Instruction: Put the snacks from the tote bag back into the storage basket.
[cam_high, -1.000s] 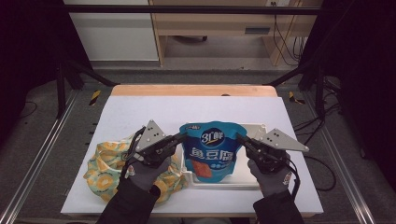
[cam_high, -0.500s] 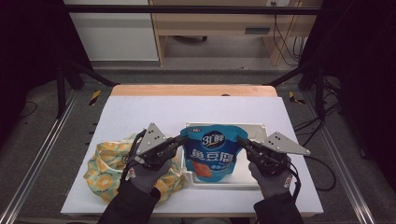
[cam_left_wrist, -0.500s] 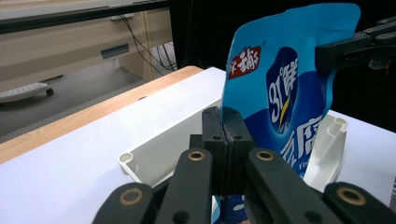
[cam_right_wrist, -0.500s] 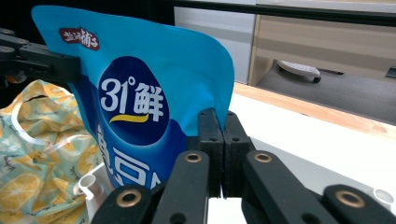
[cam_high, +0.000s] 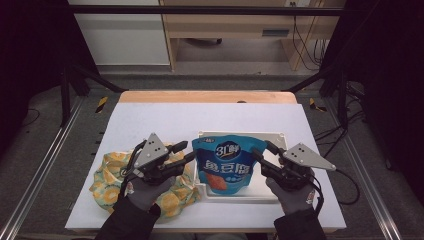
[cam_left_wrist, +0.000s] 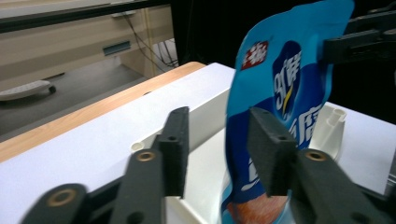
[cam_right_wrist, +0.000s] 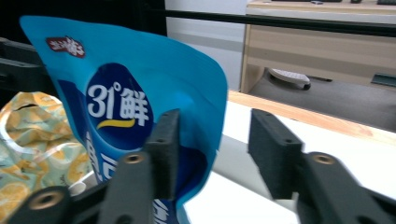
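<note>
Blue pouch (cam_high: 223, 164) stands upright on a white tray (cam_high: 270, 189), in the middle of the white worktop (cam_high: 165, 117), near the person's side. It has white characters and an orange-red picture low on the front. In the high view its top edge reaches almost to the far rim of the tray.

Left gripper (cam_high: 186, 152) is just beside the pouch's left edge, w/ jaws spread apart. In the left gripper view (cam_left_wrist: 219, 149) the pouch (cam_left_wrist: 280, 88) edge stands in the gap, close to the right jaw; I cannot tell if it touches. Nothing is pinched there. The tray (cam_left_wrist: 205, 105) wall shows behind the jaws.

Right gripper (cam_high: 264, 151) is at the pouch's right edge, jaws also spread wide. In the right gripper view (cam_right_wrist: 217, 151) the pouch (cam_right_wrist: 126, 98) is beside and partly behind the left jaw, and the gap between the jaws has mostly worktop behind it. So it is released, not gripping.

Yellow-patterned bag (cam_high: 114, 180), w/ lemon-like print on pale green, lies crumpled on the worktop left of the tray, under the left hand (cam_high: 146, 192). The same bag (cam_right_wrist: 32, 140) appears in the right gripper view, behind the pouch.

Both hands wear grey gloves; the right hand (cam_high: 291, 196) is at the tray's near right corner. A grey 3-cornered plate (cam_high: 151, 149) sits on top of each gripper.
</note>
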